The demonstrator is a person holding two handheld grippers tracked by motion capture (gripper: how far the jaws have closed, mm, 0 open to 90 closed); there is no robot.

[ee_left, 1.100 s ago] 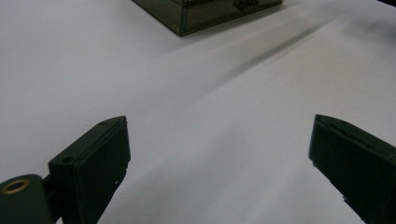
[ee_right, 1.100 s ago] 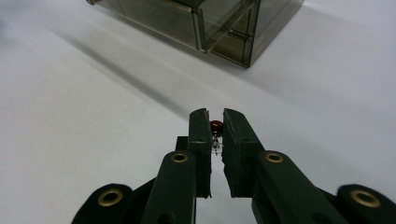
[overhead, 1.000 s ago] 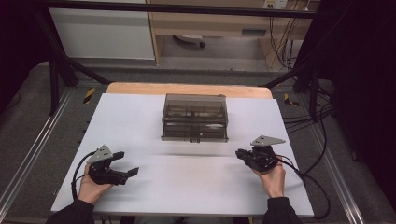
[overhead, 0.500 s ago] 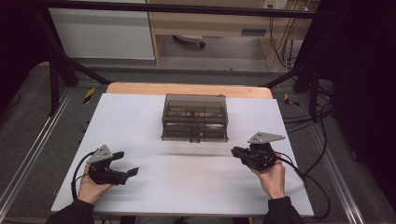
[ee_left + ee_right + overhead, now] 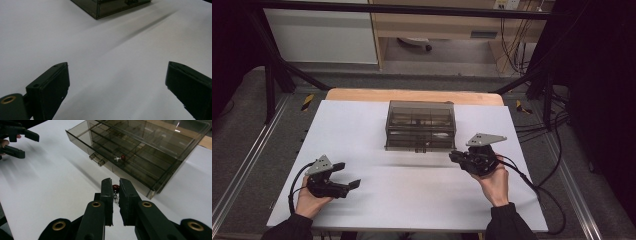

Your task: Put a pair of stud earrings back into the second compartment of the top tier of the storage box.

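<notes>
1. White table point(image 5: 362, 130), smoky plastic drawer box point(image 5: 420, 125) sitting mid-table.
2. Right gripper point(image 5: 115, 185) pinches a small red-headed pin point(image 5: 115, 188) just beside the box.
3. Left gripper point(image 5: 348, 175) gapes wide, empty.
4. Next is probably dropping it into a compartment.

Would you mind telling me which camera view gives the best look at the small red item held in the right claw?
The right gripper view: the small red item sits close up between the nearly closed jaws of the right claw. The high view shows that claw by the drawer box, too small to resolve the item. The left gripper view shows just a box corner.
</notes>
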